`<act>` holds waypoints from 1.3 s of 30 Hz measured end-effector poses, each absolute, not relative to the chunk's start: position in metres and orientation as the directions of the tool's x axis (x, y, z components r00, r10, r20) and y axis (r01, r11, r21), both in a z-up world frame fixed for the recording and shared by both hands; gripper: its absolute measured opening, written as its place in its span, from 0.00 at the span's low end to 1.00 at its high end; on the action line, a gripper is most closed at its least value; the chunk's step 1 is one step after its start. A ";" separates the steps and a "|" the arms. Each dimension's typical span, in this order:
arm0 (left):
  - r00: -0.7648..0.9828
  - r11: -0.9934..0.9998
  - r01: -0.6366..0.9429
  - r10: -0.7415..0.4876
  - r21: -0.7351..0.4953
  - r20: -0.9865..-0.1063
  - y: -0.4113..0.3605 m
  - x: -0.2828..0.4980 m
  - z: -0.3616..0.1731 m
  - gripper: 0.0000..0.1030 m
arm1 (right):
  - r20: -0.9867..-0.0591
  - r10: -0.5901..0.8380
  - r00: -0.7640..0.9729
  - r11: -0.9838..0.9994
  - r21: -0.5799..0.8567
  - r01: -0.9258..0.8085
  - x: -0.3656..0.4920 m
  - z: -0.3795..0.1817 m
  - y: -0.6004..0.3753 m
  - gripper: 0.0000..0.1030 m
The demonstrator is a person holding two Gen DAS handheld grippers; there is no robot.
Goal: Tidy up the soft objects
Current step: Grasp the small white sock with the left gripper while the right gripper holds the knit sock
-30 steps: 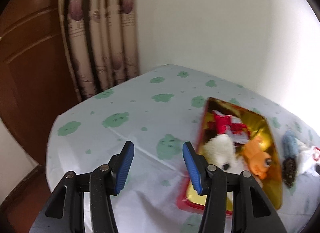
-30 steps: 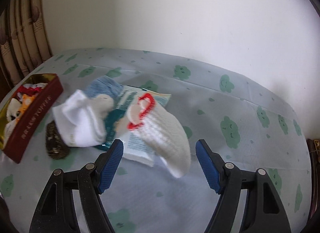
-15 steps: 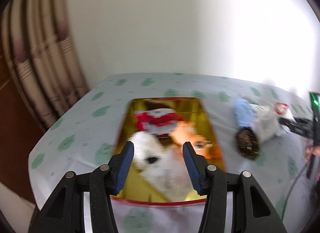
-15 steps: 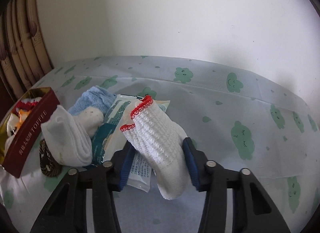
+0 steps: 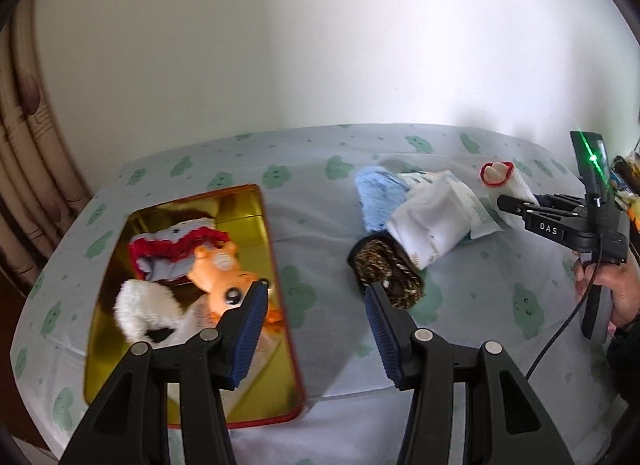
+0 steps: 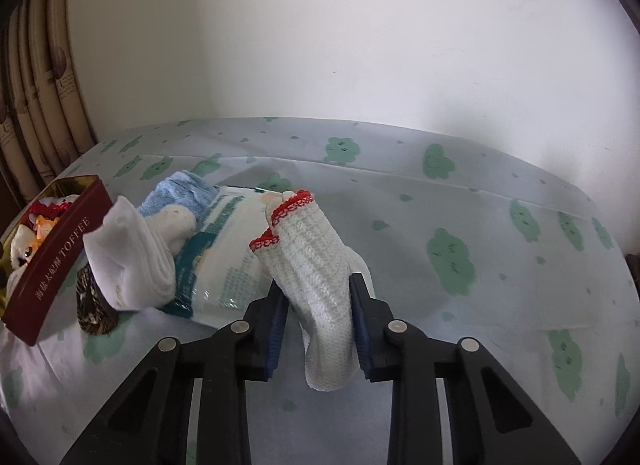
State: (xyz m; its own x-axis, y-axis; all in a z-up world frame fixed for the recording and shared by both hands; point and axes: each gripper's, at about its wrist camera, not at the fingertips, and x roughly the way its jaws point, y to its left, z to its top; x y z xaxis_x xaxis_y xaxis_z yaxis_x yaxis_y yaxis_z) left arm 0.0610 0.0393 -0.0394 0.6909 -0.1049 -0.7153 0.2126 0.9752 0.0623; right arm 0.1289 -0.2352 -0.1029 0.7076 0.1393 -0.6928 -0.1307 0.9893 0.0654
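My right gripper (image 6: 318, 297) is shut on a white knitted sock with a red cuff (image 6: 312, 257) and holds it just above the table; it also shows in the left wrist view (image 5: 505, 181). My left gripper (image 5: 316, 293) is open and empty, above the table between the tin and the pile. A red tin with a gold inside (image 5: 280, 273) holds an orange plush toy (image 5: 224, 269), a white fluffy toy (image 5: 140, 309) and a red-and-white cloth (image 5: 176, 245). A pile holds a white sock (image 6: 132, 261), a blue cloth (image 6: 176, 197), a tissue pack (image 6: 224, 261) and a brown patterned item (image 5: 388, 269).
The table wears a pale cloth with green clouds (image 6: 448, 253). White walls meet in a corner behind it. A curtain (image 6: 36, 97) hangs at the left. The person's right hand (image 5: 616, 289) holds the other gripper at the right edge of the left wrist view.
My right gripper has closed on the red-cuffed sock and lifted it a little. My left gripper has swung to the right, from the table's left part to past the tin toward the pile.
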 end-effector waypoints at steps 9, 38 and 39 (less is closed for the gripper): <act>0.670 0.953 0.293 -0.153 0.070 -0.726 0.000 0.084 -0.049 0.50 | -0.698 0.096 0.710 0.995 0.069 -0.067 0.109 -0.106 -0.262 0.26; 0.607 0.913 0.401 -0.201 0.078 -0.768 -0.077 0.166 -0.081 0.50 | -0.722 0.139 0.678 0.990 0.109 -0.087 0.110 -0.115 -0.268 0.25; 0.603 0.913 0.402 -0.213 0.062 -0.769 -0.077 0.166 -0.081 0.50 | -0.722 0.140 0.678 0.990 0.110 -0.087 0.110 -0.115 -0.268 0.25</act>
State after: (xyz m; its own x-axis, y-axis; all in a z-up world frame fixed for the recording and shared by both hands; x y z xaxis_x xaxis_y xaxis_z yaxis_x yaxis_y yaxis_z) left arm 0.1662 -0.0770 -0.0810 0.6029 -0.2129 -0.7689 0.4023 0.9134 0.0625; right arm 0.1098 -0.2680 -0.1148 0.6780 0.1398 -0.7216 -0.0869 0.9901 0.1102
